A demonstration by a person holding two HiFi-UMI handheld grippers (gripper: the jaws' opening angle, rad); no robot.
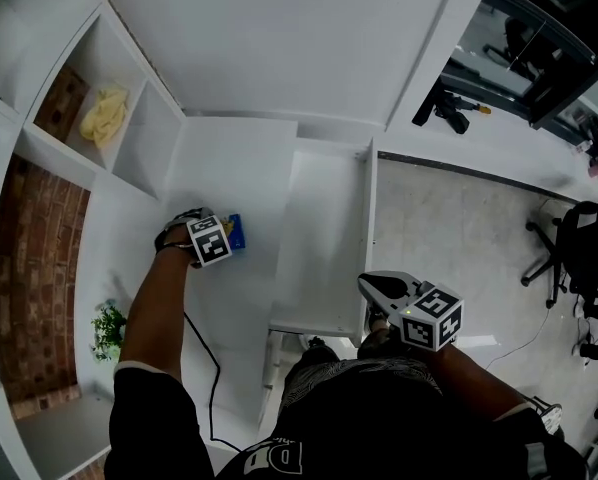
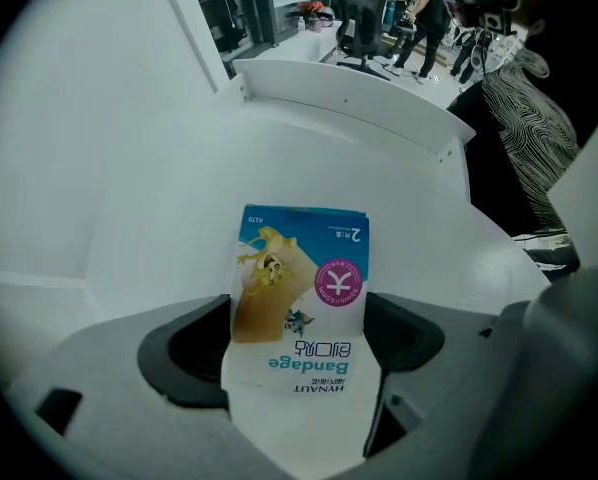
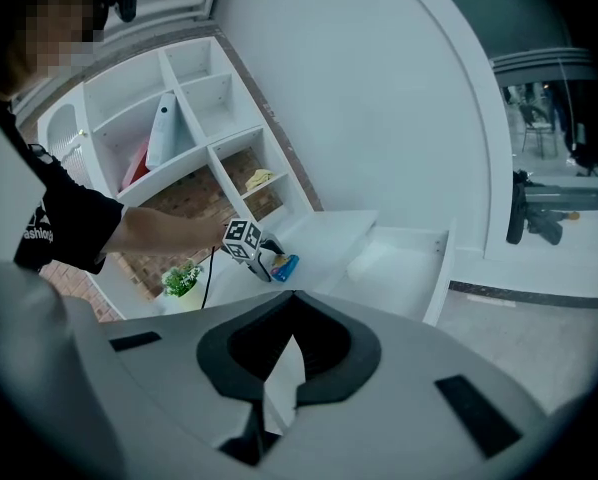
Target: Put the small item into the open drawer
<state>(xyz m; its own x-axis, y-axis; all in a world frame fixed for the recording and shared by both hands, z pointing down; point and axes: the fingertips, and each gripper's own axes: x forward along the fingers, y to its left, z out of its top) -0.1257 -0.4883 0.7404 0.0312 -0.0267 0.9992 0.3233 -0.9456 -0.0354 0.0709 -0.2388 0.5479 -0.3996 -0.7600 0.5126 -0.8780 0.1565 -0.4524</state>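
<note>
Blue-and-tan bandage packet (image 2: pixel 301 288) sits clamped between the jaws of the left gripper (image 1: pixel 214 236), at the white countertop (image 1: pixel 229 163) just left of the open drawer (image 1: pixel 324 228); whether it touches the top cannot be told. Right gripper (image 3: pixel 289 346) has its jaws together on nothing, near the drawer's front corner. A shelf unit (image 1: pixel 139 143) stands farther left.
</note>
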